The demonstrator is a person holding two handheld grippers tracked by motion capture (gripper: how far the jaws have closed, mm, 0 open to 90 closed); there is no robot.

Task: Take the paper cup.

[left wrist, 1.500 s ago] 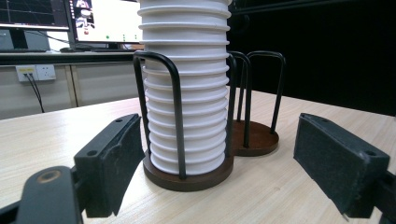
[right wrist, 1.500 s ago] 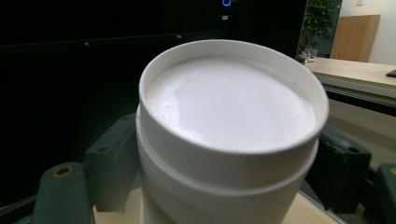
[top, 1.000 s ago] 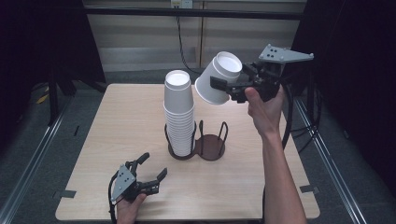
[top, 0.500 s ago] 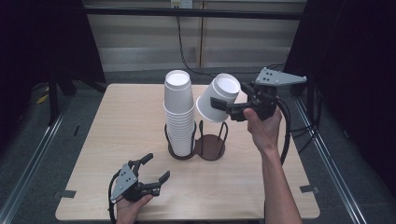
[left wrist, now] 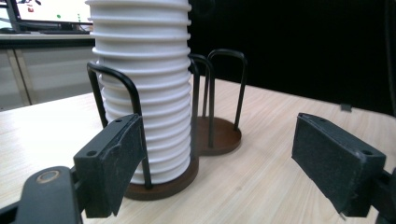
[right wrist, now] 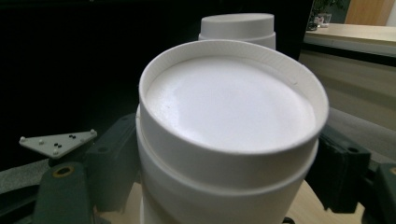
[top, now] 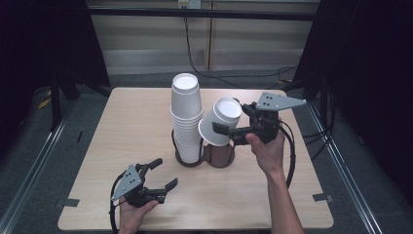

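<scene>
The right claw (top: 225,130) is clamped on a white paper cup (top: 220,121), one jaw on each side of its wall. The cup is upside down and tilted, its closed base turned up and toward the camera, and it hangs just above the empty ring of a dark wire cup holder (top: 218,154). From above, the cup covers most of that ring, so whether its rim touches the wires cannot be told. In the right gripper view the cup (right wrist: 231,135) crowds the frame, its lower part cut off at the bottom edge, and both jaws show only as dark blocks at its sides.

Just beside it, in the holder's other ring, stands a tall stack of white cups (top: 185,119), also base up (its top peeks over the held cup in the right gripper view).

The left claw (top: 161,174) lies low at the near edge of the table (top: 122,117), jaws spread wide and holding nothing. Its own view looks at the stack (left wrist: 144,88), whose top is cut off, and at the empty ring (left wrist: 219,135) behind.
</scene>
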